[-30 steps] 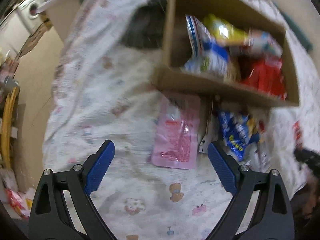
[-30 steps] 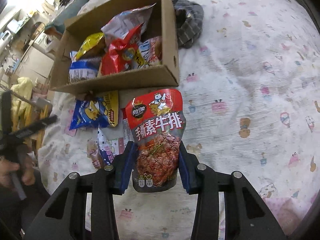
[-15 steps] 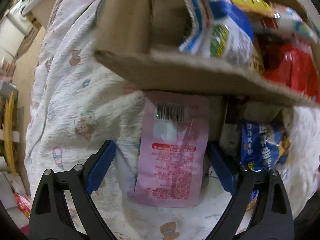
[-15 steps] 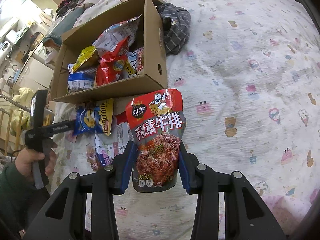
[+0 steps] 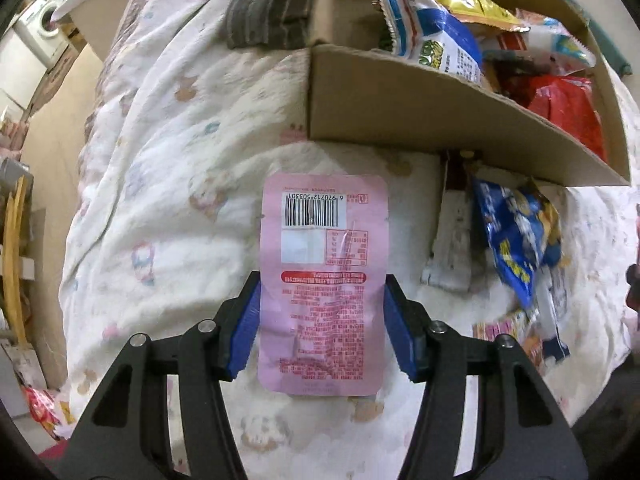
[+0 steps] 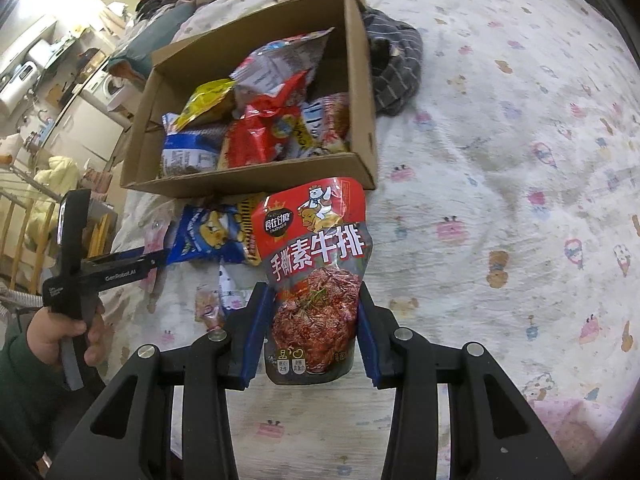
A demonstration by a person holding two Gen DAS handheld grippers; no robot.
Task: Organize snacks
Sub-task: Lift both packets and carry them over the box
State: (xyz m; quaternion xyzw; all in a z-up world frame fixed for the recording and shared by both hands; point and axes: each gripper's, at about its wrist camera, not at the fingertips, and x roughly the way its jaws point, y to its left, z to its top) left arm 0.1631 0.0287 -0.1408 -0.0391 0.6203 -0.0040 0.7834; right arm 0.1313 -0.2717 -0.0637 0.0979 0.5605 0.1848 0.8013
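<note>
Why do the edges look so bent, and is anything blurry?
Both views are fisheye, curving the cardboard box and darkening the corners. Left wrist view: pink pouch sharp, blue snack bag smeared. Right wrist view: red pouch crisp, mild sheen.

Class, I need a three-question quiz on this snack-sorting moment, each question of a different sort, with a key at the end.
1. True or false: the cardboard box has no snacks in it.
2. What is the right gripper clamped on? A) a yellow bag B) a red pouch C) a grey cloth
3. Fill in: the left gripper has its pads against the sides of a ____ pouch lying barcode up on the bedspread.

Key
1. False: several bags fill it.
2. B: the red pouch.
3. Pink: the pink pouch; the jaws have just been closing onto it.
</note>
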